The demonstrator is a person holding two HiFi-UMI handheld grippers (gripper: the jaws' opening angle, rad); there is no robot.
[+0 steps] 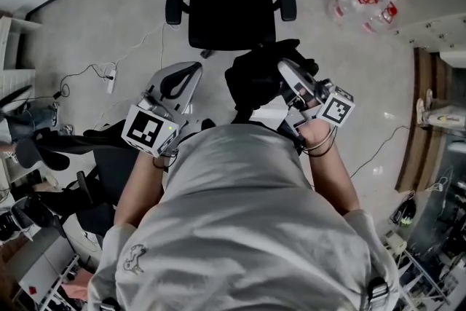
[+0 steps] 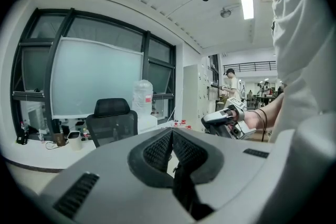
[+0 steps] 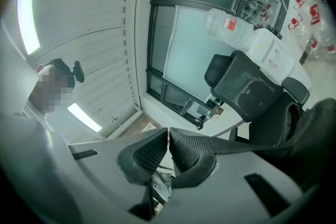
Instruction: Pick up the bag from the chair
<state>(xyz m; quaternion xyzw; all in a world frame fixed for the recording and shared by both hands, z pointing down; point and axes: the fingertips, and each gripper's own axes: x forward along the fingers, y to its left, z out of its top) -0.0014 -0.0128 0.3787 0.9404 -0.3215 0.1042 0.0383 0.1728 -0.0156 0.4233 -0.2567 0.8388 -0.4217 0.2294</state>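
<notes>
Black webbing strap [image 3: 236, 147] pinched tight in my right gripper [image 3: 168, 136], the bag [image 1: 255, 76] hanging just beyond it, contents unseen; my left gripper [image 2: 172, 134] is closed, empty.

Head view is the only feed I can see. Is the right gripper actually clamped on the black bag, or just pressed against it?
Observer: Clamped. The right gripper view shows the right gripper shut on a black woven strap that runs off toward the bag.
Operator: And the left gripper?
Observer: The left gripper view shows the left gripper with its jaws together and nothing between them.
Operator: Anything beyond the office chair?
Observer: A large clear water jug with a red label stands behind the office chair, by the window.
</notes>
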